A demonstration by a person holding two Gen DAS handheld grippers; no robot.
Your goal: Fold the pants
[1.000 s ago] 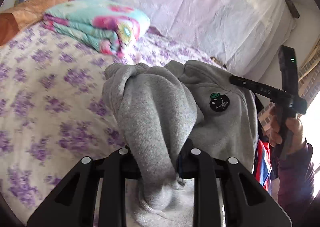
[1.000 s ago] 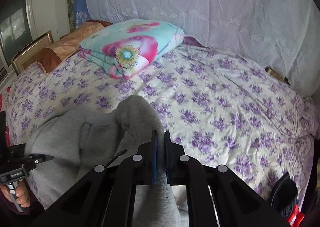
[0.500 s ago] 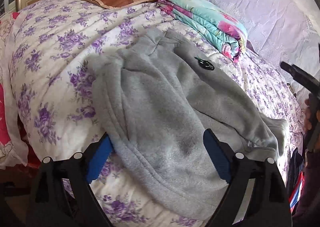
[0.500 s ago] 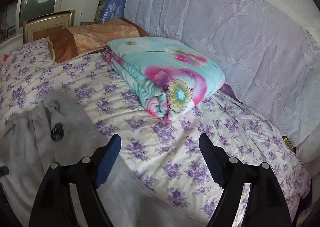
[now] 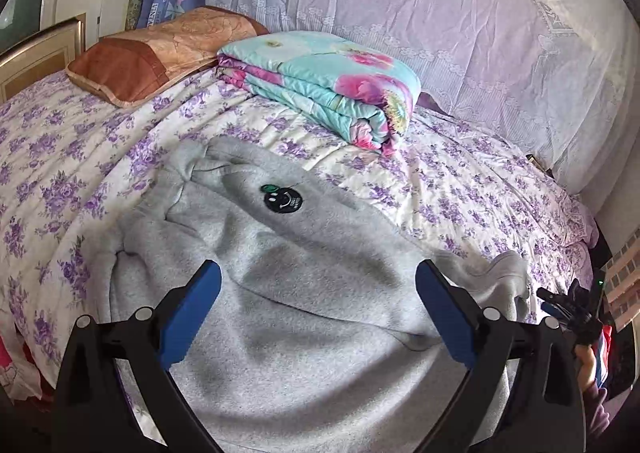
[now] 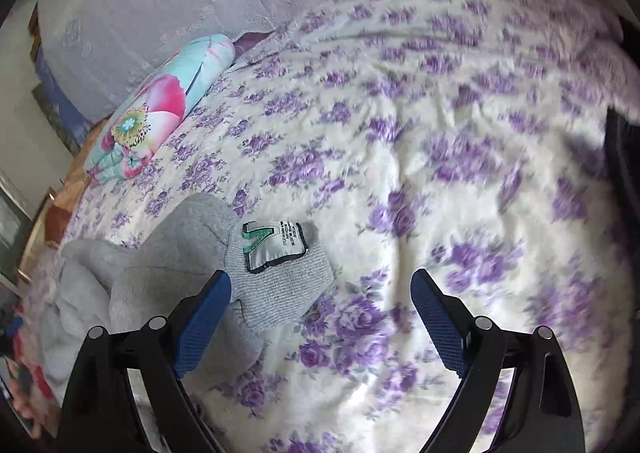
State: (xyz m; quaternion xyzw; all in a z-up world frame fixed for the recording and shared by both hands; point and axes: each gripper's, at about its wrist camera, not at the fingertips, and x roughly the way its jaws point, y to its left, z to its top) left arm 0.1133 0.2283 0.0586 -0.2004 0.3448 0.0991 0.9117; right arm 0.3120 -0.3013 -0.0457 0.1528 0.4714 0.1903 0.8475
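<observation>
Grey fleece pants (image 5: pixel 304 293) with a black smiley patch (image 5: pixel 282 199) lie rumpled on the flowered bed sheet (image 5: pixel 460 189). My left gripper (image 5: pixel 318 313) is open, jaws wide apart, just above the pants near the bed's front edge. My right gripper (image 6: pixel 320 317) is open and empty above the sheet. In the right wrist view a ribbed grey cuff with a sewn label (image 6: pixel 274 245) lies by the left fingertip (image 6: pixel 208 309), with the rest of the pants (image 6: pixel 132 277) to its left. The right gripper also shows at the far right of the left wrist view (image 5: pixel 568 305).
A folded turquoise and pink quilt (image 5: pixel 332 81) and a brown pillow (image 5: pixel 160 53) lie at the head of the bed. A white lace cloth (image 5: pixel 460 21) covers the wall side. A headboard (image 5: pixel 36 49) stands at the left.
Both grippers have let go of the pants and opened wide. The pants now lie on the bed. The right gripper has swung right toward the cuff end.
</observation>
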